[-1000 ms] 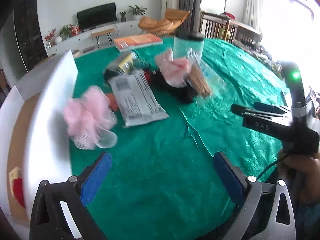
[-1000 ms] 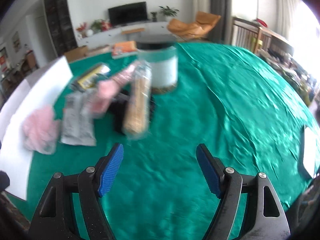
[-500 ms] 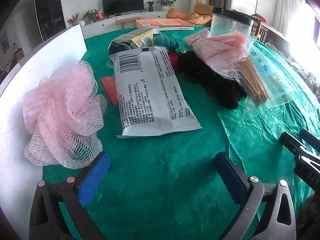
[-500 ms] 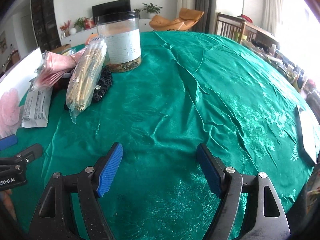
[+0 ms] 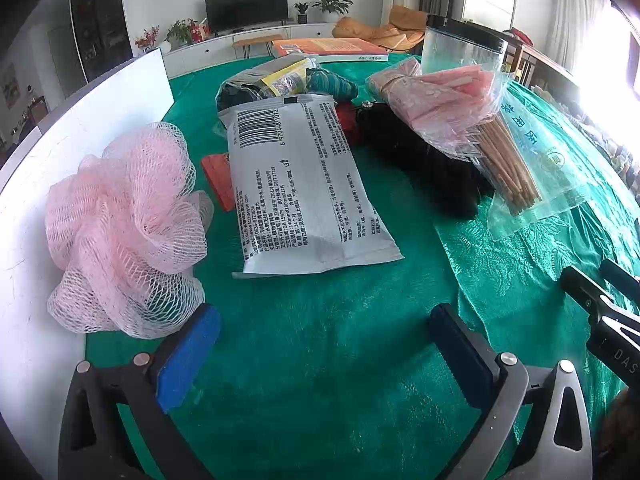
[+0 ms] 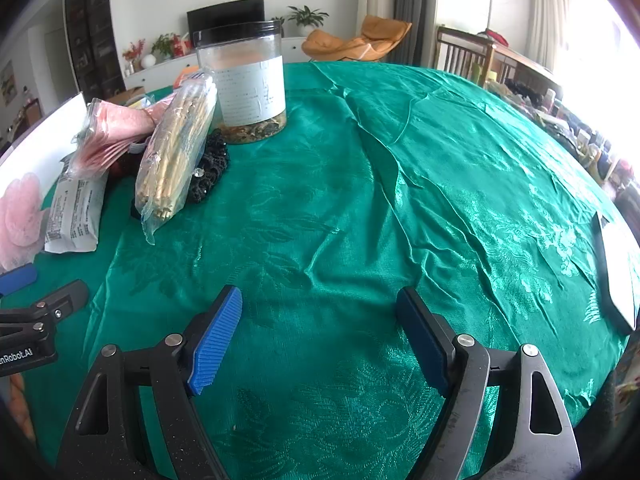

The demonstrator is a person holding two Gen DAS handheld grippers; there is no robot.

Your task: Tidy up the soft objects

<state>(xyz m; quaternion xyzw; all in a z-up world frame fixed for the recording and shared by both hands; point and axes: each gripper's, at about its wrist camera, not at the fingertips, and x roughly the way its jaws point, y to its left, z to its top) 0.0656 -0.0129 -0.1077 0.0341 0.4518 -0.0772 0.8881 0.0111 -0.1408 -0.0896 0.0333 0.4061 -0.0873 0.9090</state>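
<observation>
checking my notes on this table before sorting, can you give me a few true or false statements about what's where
1. The pink mesh sponge lies against the white board. True.
2. The grey packet stands upright. False: it lies flat on the green cloth.
3. The bag of wooden sticks rests partly on a black frilly thing. True.
4. The clear jar is full to the lid. False: only a low layer shows at its bottom.
5. The left claw grips the sponge. False: it is open with nothing between its pads.
6. The right claw holds nothing; its jaws are opening. True.
</observation>
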